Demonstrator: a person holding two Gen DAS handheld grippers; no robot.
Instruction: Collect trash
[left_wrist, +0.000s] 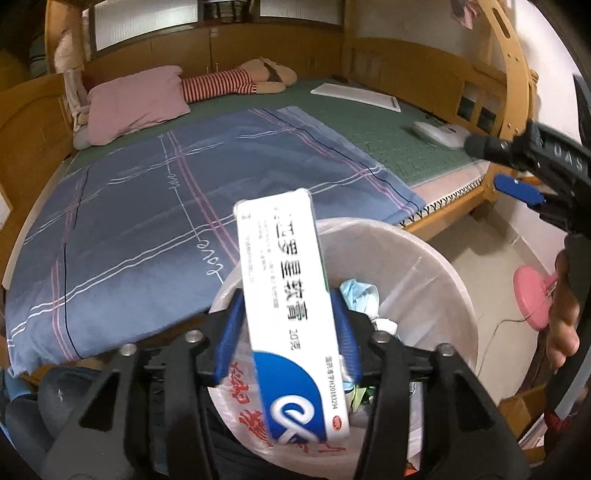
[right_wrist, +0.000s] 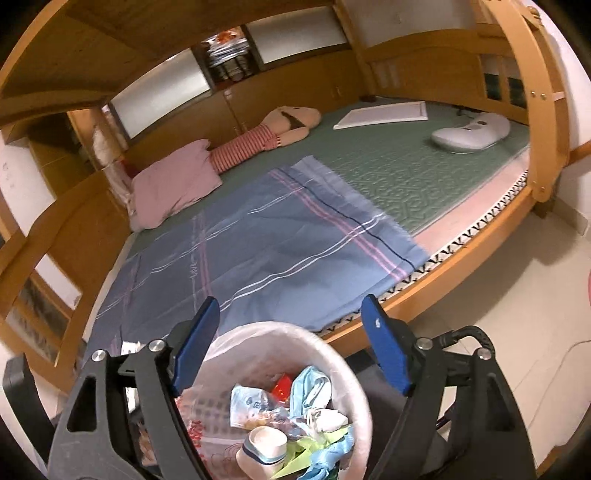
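A white and blue medicine box (left_wrist: 291, 317) stands tilted between the blue pads of my left gripper (left_wrist: 286, 295), over the trash bin (left_wrist: 424, 266). The pads do not press on it: a gap shows on its left side, and the box looks blurred. The bin (right_wrist: 332, 350), lined with a clear plastic bag, holds blue masks (right_wrist: 310, 387), a paper cup (right_wrist: 264, 443) and several wrappers. My right gripper (right_wrist: 291, 301) is open and empty above the bin's far rim. It also shows at the right edge of the left wrist view, with a hand (left_wrist: 561, 314) on it.
Behind the bin is a wooden bunk bed with a blue plaid sheet (right_wrist: 258, 240), a pink pillow (right_wrist: 173, 184), a striped plush toy (right_wrist: 273, 129), a white board (right_wrist: 384, 114) and a white device (right_wrist: 472, 133). A pink round object (left_wrist: 532, 295) sits on the tiled floor.
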